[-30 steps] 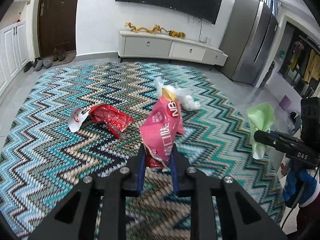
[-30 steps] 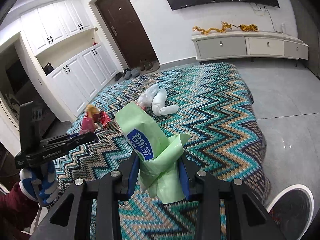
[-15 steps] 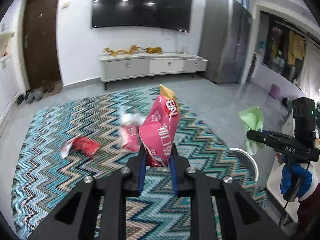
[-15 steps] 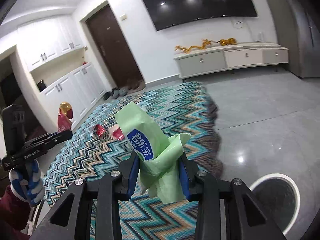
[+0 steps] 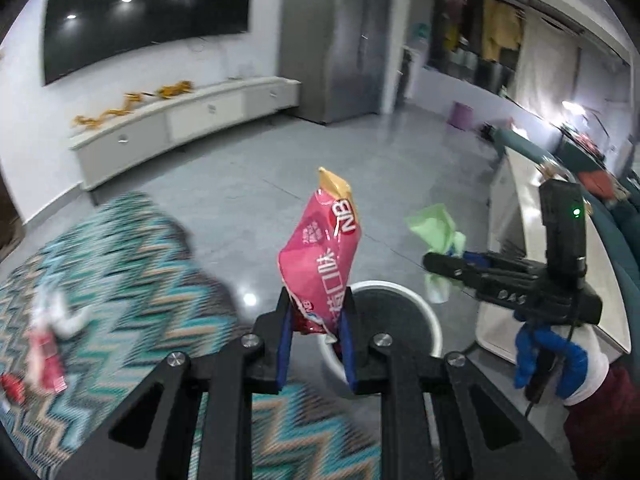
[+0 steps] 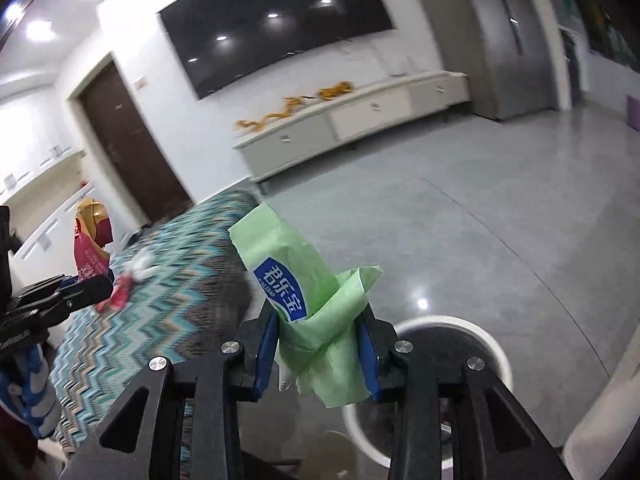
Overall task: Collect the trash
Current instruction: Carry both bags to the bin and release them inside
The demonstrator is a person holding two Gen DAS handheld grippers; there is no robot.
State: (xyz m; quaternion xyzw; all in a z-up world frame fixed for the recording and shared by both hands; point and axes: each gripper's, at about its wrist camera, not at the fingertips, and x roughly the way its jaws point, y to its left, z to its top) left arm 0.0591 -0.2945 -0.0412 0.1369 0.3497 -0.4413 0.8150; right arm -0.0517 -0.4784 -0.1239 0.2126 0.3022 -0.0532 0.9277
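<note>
left tongs: clamping the lower end of a pink foil snack packet, standing up over the round white-rimmed bin
right tongs: pinching a crumpled green plastic wrapper beside the bin (its contents are unreadable)
rug litter: blurring beyond recognition on the zigzag teal rug

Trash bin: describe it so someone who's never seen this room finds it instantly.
Start at the zigzag teal rug; just past its edge, on the grey tiled floor, stands a round bin with a white rim and dark inside. It is the only round open container there, directly ahead of the pink snack wrapper and green wrapper.
</note>
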